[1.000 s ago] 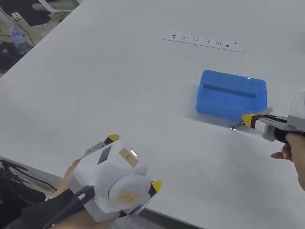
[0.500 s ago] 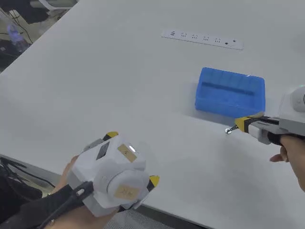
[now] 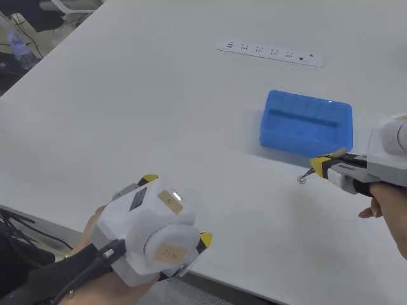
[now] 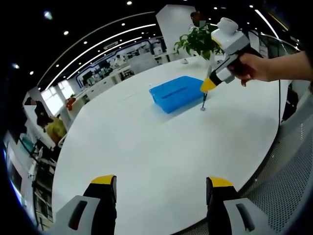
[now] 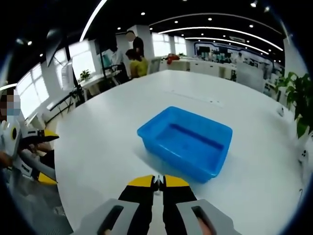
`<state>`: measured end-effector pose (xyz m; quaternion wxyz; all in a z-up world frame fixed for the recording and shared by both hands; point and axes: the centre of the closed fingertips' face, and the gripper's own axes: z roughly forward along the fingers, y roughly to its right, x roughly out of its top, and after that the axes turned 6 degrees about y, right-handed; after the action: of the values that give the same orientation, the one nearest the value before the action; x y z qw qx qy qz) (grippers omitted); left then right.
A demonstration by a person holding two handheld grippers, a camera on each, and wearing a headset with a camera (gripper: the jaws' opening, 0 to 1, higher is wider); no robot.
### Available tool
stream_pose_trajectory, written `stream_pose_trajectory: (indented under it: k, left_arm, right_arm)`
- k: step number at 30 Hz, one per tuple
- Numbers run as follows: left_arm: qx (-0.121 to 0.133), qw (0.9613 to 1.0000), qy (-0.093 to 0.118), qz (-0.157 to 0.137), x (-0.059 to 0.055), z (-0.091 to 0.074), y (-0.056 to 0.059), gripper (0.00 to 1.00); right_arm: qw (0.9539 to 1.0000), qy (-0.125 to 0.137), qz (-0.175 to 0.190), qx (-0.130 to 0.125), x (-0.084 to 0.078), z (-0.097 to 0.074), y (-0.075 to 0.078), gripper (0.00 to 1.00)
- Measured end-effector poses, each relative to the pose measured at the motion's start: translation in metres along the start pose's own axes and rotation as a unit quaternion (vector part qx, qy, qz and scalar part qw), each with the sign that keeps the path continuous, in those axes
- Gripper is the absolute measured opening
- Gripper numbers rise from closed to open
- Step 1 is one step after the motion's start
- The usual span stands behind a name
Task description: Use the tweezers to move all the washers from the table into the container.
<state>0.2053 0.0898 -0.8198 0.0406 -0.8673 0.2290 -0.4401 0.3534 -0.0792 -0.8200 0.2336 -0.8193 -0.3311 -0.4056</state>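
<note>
- Tweezers (image 3: 308,173) tip had dropped slightly toward 7 o'clock, away from the blue container (image 3: 299,143).
- Right gripper (image 3: 321,163) was clenched on the tweezers, tip at a small washer (image 3: 301,181) on the white table (image 3: 159,114), at the container's 6 o'clock.
- Left gripper (image 3: 177,211) sat released at the table's near edge.

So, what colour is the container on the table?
The container is plain bright blue all over, with no pattern. It shows best in the right gripper view.
</note>
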Motion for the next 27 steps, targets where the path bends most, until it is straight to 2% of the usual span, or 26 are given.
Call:
stream_pose_trajectory:
  k: [12,24,27]
  left_arm:
    - [0.007,1.0000,0.003,-0.003,0.0010,-0.0007,-0.0033,0.76]
    - [0.004,1.0000,0.001,-0.002,0.0001,-0.0003,-0.0019,0.76]
    - [0.004,1.0000,0.001,-0.002,-0.0001,-0.0003,-0.0020,0.75]
  right_arm:
    - [0.9999,-0.013,-0.003,-0.003,-0.0026,0.0032,0.0012,0.03]
    - [0.9986,-0.034,-0.038,-0.013,0.0012,0.0094,0.0009,0.03]
    - [0.9971,-0.029,-0.066,-0.022,0.0006,0.0088,0.0006,0.03]
